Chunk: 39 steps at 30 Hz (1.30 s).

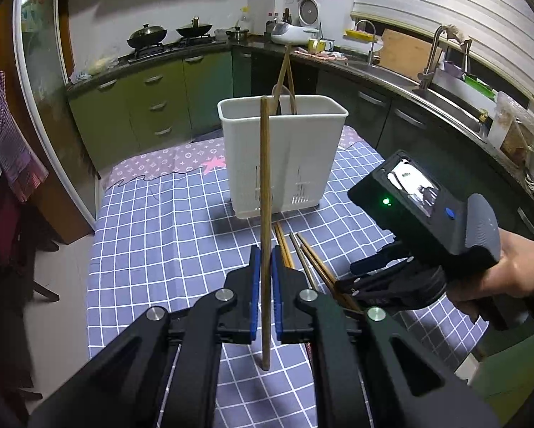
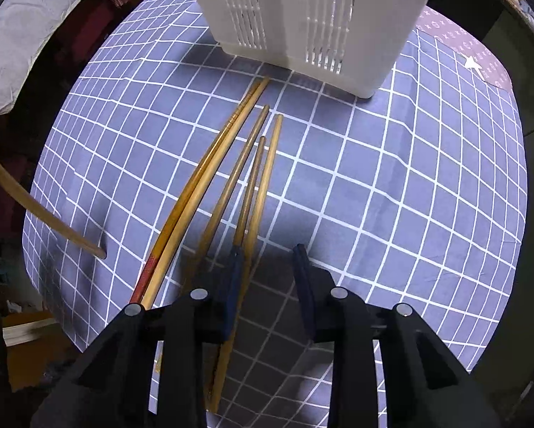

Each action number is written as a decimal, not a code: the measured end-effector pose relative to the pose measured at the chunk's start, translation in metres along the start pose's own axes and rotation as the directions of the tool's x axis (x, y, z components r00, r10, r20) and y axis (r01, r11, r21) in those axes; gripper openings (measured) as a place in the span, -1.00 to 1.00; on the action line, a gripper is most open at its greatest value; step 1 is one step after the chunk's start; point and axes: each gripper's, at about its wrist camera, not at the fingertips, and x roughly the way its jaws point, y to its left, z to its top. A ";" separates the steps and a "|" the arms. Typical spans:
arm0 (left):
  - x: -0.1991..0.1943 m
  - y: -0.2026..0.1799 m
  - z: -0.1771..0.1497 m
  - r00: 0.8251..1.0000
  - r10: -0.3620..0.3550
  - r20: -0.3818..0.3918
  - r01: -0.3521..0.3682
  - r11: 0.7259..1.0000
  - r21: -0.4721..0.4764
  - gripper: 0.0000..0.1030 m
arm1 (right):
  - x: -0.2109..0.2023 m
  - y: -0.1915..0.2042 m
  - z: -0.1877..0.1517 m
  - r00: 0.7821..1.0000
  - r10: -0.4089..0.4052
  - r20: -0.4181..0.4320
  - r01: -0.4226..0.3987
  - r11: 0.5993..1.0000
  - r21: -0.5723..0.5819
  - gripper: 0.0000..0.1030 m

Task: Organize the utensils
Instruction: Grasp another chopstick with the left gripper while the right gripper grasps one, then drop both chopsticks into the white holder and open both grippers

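One chopstick is clamped upright in the left gripper, its long axis in line with the white holder standing ahead on the table. The right gripper, jaws apart and empty, is poised over five loose chopsticks whose tips point toward the holder.

The worktop cloth is greyish-blue with a white grid, and at its 12 o'clock end in the left wrist view there's a mauve strip with white monogram shapes and a pink star. Utensil holder is plain white. Chopsticks are tan wood, one amber with a red end. Left tool is black with blue pads. Cabinets at 10 o'clock are olive green.
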 end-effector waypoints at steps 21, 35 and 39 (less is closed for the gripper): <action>-0.011 0.005 -0.006 1.000 -0.015 0.023 0.015 1.000 0.016 -0.87 | -0.043 0.028 -0.008 0.989 0.010 0.150 -0.009 1.000 -0.009 -0.86; -0.025 0.001 0.002 0.998 -0.015 0.056 0.013 0.999 0.031 -0.87 | -0.136 -0.005 -0.070 0.930 0.052 0.363 -0.064 0.998 0.020 -0.86; -0.027 -0.001 0.009 0.998 -0.023 0.060 0.021 0.999 0.038 -0.87 | -0.145 -0.006 -0.067 0.917 0.062 0.394 -0.077 0.997 0.021 -0.86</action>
